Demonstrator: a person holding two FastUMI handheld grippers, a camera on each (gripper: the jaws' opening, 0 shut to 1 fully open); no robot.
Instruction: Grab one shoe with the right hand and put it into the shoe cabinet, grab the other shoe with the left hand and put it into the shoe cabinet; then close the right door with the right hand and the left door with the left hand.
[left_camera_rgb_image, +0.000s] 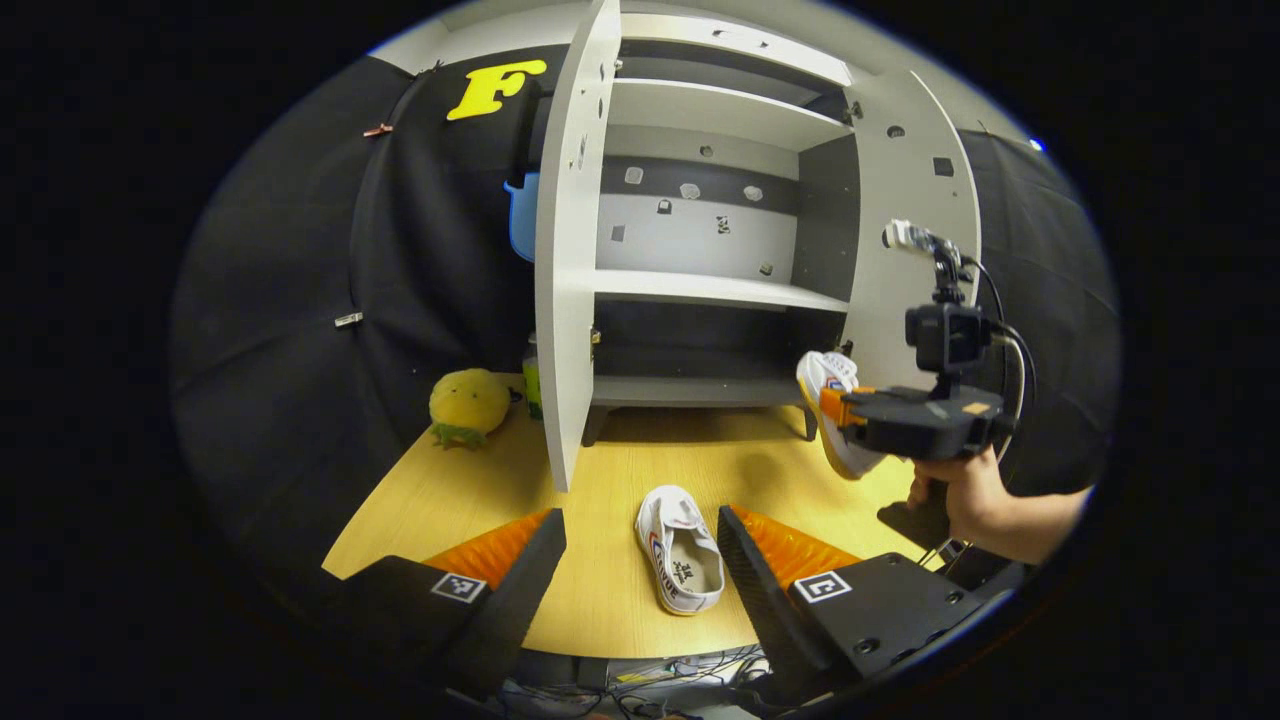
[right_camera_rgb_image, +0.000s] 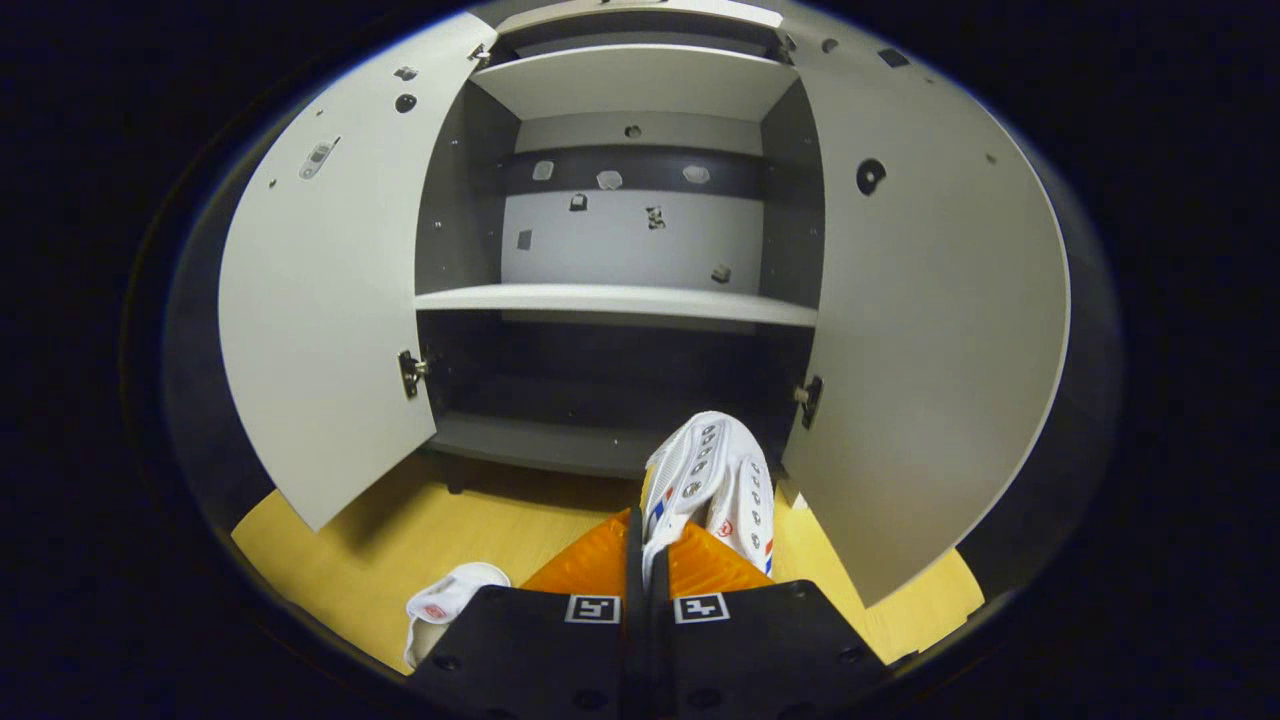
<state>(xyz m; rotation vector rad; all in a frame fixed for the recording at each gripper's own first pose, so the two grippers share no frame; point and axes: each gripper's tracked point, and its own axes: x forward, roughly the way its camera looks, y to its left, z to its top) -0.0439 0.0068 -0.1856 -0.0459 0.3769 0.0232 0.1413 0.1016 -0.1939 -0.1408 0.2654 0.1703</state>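
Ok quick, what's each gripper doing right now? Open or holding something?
Left gripper: open, empty, with the white shoe on the table lying between its fingers, untouched.
Right gripper: shut on the other white shoe, in front of the shoe cabinet.

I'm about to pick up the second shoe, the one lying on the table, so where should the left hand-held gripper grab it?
Probably the side wall of the shoe on the table, coming from above. It lies sole down with its opening facing up between the open fingers of the left hand-held gripper, so one finger can go inside the opening and one outside.
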